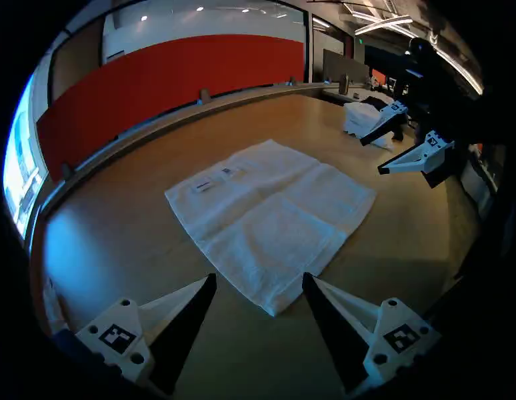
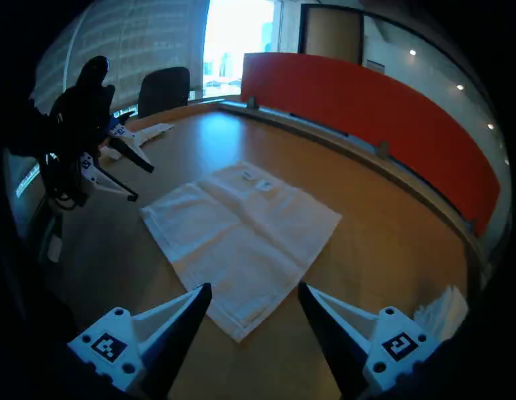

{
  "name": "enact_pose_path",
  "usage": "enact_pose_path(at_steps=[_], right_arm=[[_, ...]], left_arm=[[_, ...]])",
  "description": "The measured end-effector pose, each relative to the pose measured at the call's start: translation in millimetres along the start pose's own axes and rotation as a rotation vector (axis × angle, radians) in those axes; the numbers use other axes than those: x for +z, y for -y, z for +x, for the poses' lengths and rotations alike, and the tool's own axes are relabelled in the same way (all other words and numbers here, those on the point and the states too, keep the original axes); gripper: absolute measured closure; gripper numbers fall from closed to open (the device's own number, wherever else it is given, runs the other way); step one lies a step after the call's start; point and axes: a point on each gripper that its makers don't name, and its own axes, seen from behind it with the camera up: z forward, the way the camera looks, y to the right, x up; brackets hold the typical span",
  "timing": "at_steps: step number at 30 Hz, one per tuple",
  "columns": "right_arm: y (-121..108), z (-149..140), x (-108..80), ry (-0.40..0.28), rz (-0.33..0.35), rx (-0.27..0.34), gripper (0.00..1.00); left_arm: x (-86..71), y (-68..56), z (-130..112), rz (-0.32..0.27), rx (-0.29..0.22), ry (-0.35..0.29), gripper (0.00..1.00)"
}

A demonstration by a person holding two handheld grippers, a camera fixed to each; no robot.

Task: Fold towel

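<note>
A white towel (image 1: 271, 213) lies spread flat on the wooden table (image 1: 111, 247), with small labels near its far edge. My left gripper (image 1: 258, 293) hovers open just short of the towel's near corner, nothing between its fingers. In the left gripper view the right gripper (image 1: 371, 157) hangs open past the towel's far right side, clear of the cloth. In the right gripper view the same towel (image 2: 241, 233) lies ahead, and my right gripper (image 2: 253, 288) stands open over its near corner. The left gripper (image 2: 143, 184) is open at the far left, held by a person (image 2: 71, 127).
A pile of white folded cloth (image 1: 361, 117) sits on the table behind the right gripper. A red partition (image 1: 171, 87) runs along the table's far edge. A dark chair (image 2: 163, 90) stands by the window. More white cloth (image 2: 445, 310) lies at the table's right edge.
</note>
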Motion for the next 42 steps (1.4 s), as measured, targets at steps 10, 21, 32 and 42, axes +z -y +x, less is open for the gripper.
enact_pose_path(at_steps=[10,21,32,42], right_arm=[[7.1,-31.7,15.4,0.062,0.03,-0.001,0.0],[7.5,-55.0,24.5,0.112,0.041,-0.004,0.02],[10.5,-63.0,28.7,0.13,0.06,-0.001,0.15],[16.3,-63.7,29.2,0.131,0.086,0.007,0.29]], left_arm=[[20.4,-7.3,-26.2,-0.022,-0.012,0.082,0.05],[32.0,-8.8,-40.9,-0.025,-0.029,0.134,0.05],[33.5,-10.1,-44.6,-0.018,-0.039,0.142,0.08],[33.2,-12.4,-44.4,-0.007,-0.033,0.142,0.19]])
